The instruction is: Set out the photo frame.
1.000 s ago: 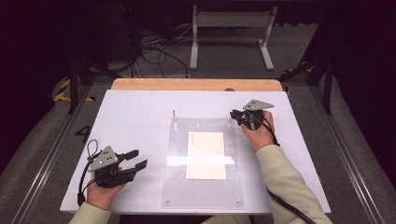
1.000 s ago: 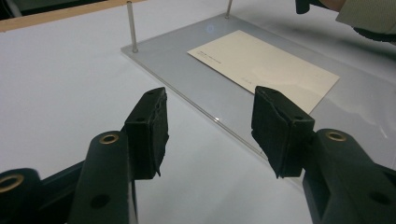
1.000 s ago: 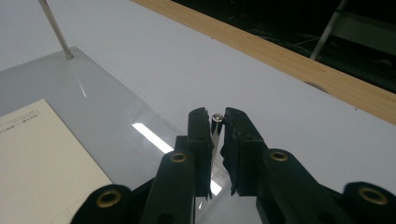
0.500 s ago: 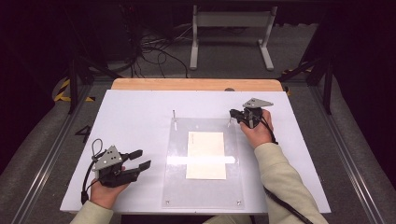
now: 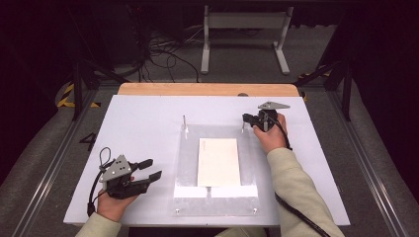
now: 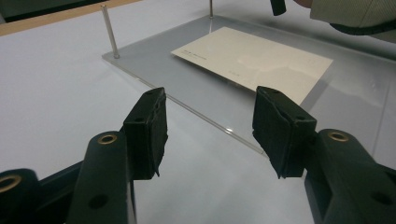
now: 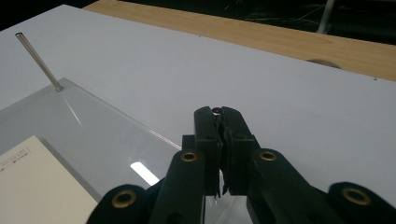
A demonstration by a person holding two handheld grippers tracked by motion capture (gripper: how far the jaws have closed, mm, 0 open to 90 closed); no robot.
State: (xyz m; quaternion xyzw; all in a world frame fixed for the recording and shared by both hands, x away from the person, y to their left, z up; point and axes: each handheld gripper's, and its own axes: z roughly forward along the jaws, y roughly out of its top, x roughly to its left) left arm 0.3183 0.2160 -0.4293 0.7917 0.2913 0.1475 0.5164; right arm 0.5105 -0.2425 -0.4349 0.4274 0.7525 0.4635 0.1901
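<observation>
The right gripper (image 5: 245,118) has just closed its jaws on the top of a thin upright metal pin (image 7: 216,111) at the far right corner of the clear acrylic plate (image 5: 186,168) on the white table (image 5: 143,123). The pin appears light, stiff and smooth, so it may slip; gripping it near the top and pulling straight along its axis is advisable. Count: two pins, the second (image 5: 184,121) at the far left corner; one cream card (image 5: 219,161) lying flat on the plate. The left gripper (image 5: 152,169) rests half open near the plate's left edge, holding nothing.
</observation>
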